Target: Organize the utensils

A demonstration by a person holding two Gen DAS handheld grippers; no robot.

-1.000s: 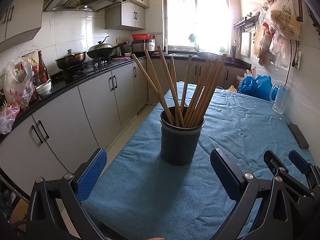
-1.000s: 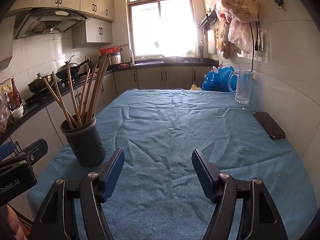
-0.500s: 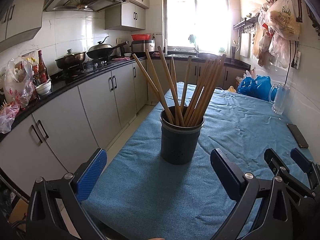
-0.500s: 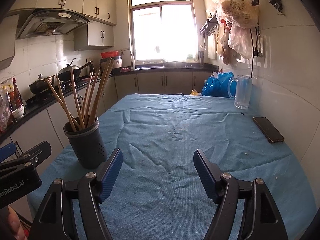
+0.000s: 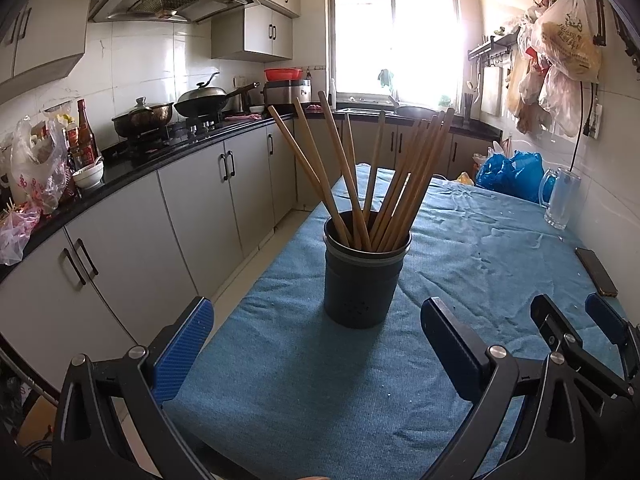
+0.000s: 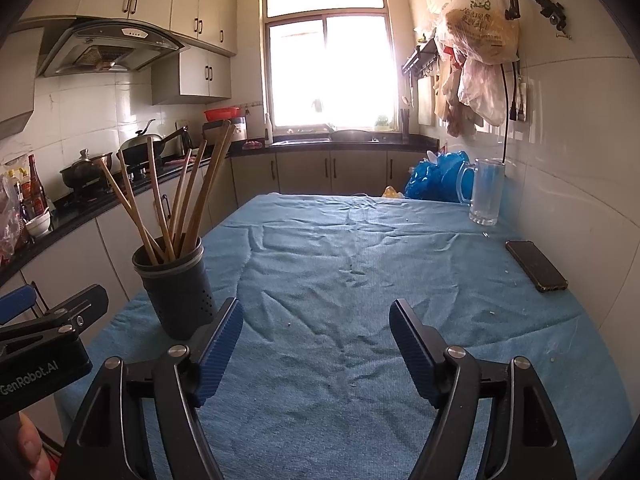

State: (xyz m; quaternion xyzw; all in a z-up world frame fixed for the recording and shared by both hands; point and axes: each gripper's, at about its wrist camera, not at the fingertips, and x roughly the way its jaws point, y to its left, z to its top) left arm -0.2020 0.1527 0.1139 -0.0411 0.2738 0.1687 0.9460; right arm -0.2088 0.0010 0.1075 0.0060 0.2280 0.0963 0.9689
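My surface (image 6: pixel 360 248) is covered with a rumpled blue cloth that runs out of frame at the near edge in both views. On it, toward its left edge, stands the dark utensil holder (image 5: pixel 366 280) with the wooden chopsticks (image 5: pixel 384 176) fanned upright inside; their lower ends are hidden by the holder's wall. It sits just ahead of my left gripper (image 5: pixel 316 344), whose jaws are spread wide with nothing between them. My right gripper (image 6: pixel 316 336) is likewise released over bare cloth, its jaws having just widened a little, empty. In the right wrist view the side of my left gripper reads "GenRobot.AI", the first letter partly cut off at the frame edge. A glass mug (image 6: pixel 486 192) stands by the wall, a dark phone (image 6: pixel 536 266) nearer. The hanging plastic bag (image 6: pixel 480 28) carries green print, too blurred for me to read, perhaps a shop mark.
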